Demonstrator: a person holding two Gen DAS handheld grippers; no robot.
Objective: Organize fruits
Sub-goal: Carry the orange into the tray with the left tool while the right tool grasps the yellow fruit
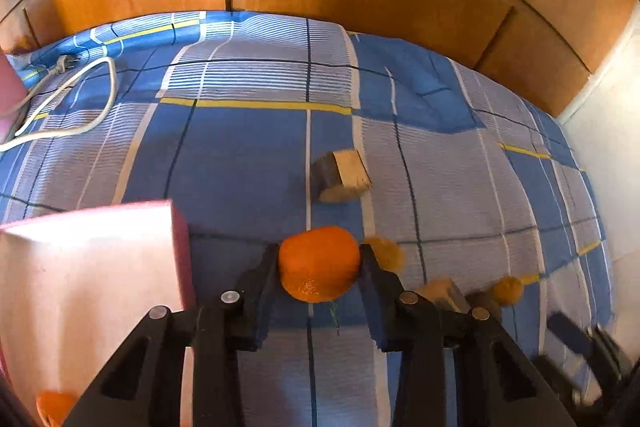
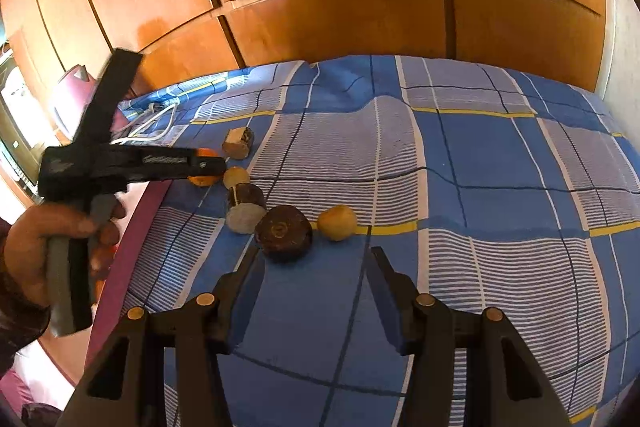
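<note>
Left gripper [image 1: 320,259] clamps orange [image 1: 318,263] beside pink box [image 1: 92,267] – right gripper [image 2: 316,267] fingers parted, empty, dark brown fruit [image 2: 283,233] just ahead

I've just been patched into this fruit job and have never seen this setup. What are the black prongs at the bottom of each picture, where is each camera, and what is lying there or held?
There is no robot: a person holds a hand-squeezed two-finger gripper in each hand, each with a camera looking along its fingers. The left camera shows the left gripper shut on an orange fruit beside a pink box. The right camera shows the right gripper open and empty above a checked blue bedsheet, with the person's hand working the other tool. On the sheet lie a dark round fruit, a yellow fruit and a few brown pieces I cannot identify.
</note>
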